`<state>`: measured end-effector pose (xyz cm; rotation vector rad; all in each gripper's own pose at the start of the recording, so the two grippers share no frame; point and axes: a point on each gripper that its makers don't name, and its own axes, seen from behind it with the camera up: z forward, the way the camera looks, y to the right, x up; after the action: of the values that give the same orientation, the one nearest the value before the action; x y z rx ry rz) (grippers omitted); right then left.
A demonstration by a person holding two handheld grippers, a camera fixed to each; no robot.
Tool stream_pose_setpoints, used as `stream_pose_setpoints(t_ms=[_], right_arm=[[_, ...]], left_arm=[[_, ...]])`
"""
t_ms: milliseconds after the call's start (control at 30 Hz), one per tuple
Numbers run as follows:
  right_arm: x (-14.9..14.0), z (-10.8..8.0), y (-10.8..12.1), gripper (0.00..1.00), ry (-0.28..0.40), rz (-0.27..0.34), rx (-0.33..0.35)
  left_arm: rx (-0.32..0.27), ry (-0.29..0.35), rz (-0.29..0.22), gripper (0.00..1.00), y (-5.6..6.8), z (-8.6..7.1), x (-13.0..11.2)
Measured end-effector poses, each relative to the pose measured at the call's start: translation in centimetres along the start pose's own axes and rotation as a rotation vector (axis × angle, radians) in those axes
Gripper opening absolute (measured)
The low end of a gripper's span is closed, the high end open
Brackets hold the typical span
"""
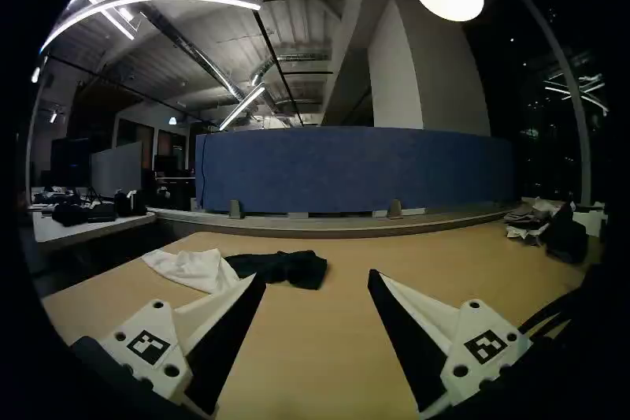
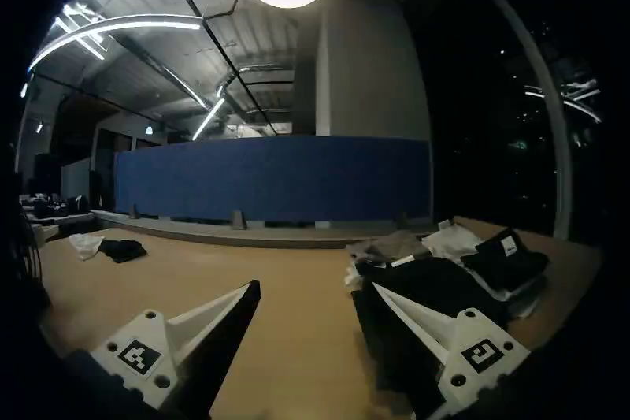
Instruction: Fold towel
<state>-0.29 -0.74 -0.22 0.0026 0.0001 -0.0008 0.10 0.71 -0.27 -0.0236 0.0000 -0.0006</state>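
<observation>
In the left gripper view a crumpled white towel (image 1: 195, 269) and a dark crumpled towel (image 1: 285, 267) lie side by side on the wooden table (image 1: 331, 341), just beyond my left gripper (image 1: 315, 288), which is open with nothing between its fingers. My right gripper (image 2: 313, 288) is open too, low over the table. Its right finger (image 2: 429, 325) is in front of a pile of folded dark, grey and white towels (image 2: 449, 258). The same white towel (image 2: 85, 244) and dark towel (image 2: 124, 250) appear far off to the left in the right gripper view.
A blue partition (image 1: 354, 168) runs along the far edge of the table. More piled cloth (image 1: 551, 227) lies at the right end in the left gripper view. A side table with dark gear (image 1: 87, 211) stands to the left. A dark window lies to the right.
</observation>
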Motion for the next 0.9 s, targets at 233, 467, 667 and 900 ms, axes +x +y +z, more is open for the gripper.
stream_pose_setpoints(t_ms=[233,467,667,900], right_arm=[[0.03,0.22,0.62,1.00,-0.001,0.001,0.002],[0.08,0.12,0.57,1.00,0.000,0.000,-0.005],[0.13,0.25,0.46,1.00,0.000,0.000,0.003],[0.10,0.20,0.52,1.00,0.000,0.000,-0.003]], left_arm=[[0.000,0.000,0.000,0.97,0.06,-0.02,-0.02],[0.000,0.000,0.000,0.97,0.04,0.02,0.00],[0.000,0.000,0.000,0.97,0.05,0.07,-0.02],[0.000,0.000,0.000,0.97,0.01,0.05,-0.12]])
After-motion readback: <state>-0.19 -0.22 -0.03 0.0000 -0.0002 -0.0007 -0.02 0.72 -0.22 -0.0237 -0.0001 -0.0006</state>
